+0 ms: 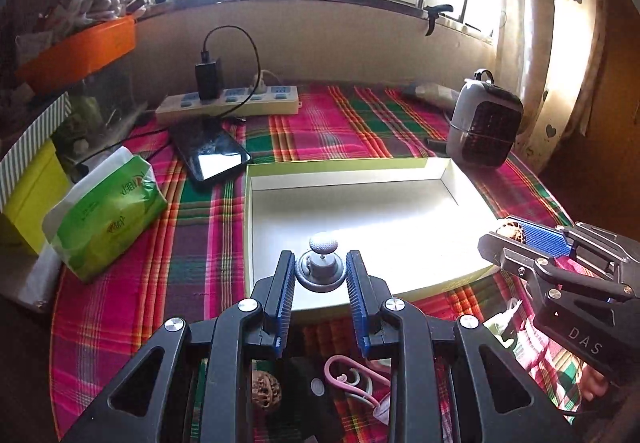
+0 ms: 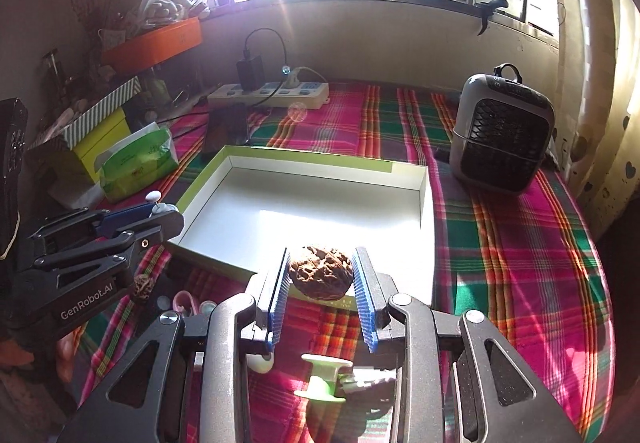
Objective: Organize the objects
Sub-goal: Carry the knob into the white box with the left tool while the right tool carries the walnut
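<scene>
At lower centre of its own view, the left gripper (image 1: 321, 279) clamps a small grey knobbed stand (image 1: 321, 263); the right gripper (image 2: 321, 275) pinches a carved walnut (image 2: 320, 272). Both hang over the near rim of the empty white tray (image 1: 360, 211) at mid-frame, likely for dropping in. Another walnut (image 1: 266, 389) waits on the plaid cloth (image 1: 192, 243) below.

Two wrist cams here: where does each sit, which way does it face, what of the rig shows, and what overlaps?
Left wrist: on the left claw, angled down over the white tray toward the window; own fingers pinch a grey ball-head knob; the right claw shows at right.
Right wrist: on the right claw, same heading; own fingers pinch a walnut; the left claw shows at left.
Shared: tray, power strip, small heater, plaid cloth.
</scene>
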### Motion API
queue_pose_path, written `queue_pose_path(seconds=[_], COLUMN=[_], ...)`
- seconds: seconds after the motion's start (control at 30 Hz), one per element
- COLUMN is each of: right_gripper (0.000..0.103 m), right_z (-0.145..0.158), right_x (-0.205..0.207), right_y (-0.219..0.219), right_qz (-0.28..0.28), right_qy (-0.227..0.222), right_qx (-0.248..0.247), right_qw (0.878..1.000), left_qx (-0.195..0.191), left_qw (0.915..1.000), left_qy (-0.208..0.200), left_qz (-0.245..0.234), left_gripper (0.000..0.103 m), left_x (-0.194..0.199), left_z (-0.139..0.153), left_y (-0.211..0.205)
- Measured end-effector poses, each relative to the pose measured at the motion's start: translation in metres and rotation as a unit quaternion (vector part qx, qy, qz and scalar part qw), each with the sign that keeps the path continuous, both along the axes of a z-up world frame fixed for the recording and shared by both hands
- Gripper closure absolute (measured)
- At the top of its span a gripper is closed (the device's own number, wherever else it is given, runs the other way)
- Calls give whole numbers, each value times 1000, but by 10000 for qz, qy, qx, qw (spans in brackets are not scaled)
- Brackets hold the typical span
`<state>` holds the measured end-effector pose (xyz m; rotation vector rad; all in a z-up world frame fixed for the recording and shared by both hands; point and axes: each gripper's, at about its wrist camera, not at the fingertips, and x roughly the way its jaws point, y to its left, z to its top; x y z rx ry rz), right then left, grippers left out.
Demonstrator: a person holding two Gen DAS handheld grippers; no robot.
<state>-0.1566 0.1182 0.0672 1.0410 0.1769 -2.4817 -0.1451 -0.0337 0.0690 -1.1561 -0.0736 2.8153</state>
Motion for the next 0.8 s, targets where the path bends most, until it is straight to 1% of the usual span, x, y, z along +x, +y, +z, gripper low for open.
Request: queue_pose_path(seconds=[0.2, 0.3, 0.37, 0.6, 0.7, 0.8], right_gripper=[71, 71, 71, 71, 71, 71], right_z=[-4, -4, -6, -21, -31, -38], right_x=[-26, -40, -51, -89, -101, -110], right_y=[-8, -13, -16, -24, -28, -31], right_qz=[-10, -2, -5, -162, -189, -204], right_qy=[-103, -133, -184, -506, -630, -727], right_qx=[112, 176, 202, 276, 379, 375], right_qw=[9999, 9998, 9996, 9982, 9971, 9964], left_qx=[-75, -41, -121, -114, -174, -204], left_qw=[10000, 9999, 9998, 9992, 9989, 9984], left_qy=[-7, -146, -171, -373, -421, -508], left_qz=[23, -16, -8, -21, -60, -110], left_gripper=[79, 79, 79, 79, 79, 79], left_x=[-24, -40, -48, -79, -88, -97], left_z=[-1, -6, -9, -19, -23, -30], left_y=[-3, -3, -1, -2, -1, 1])
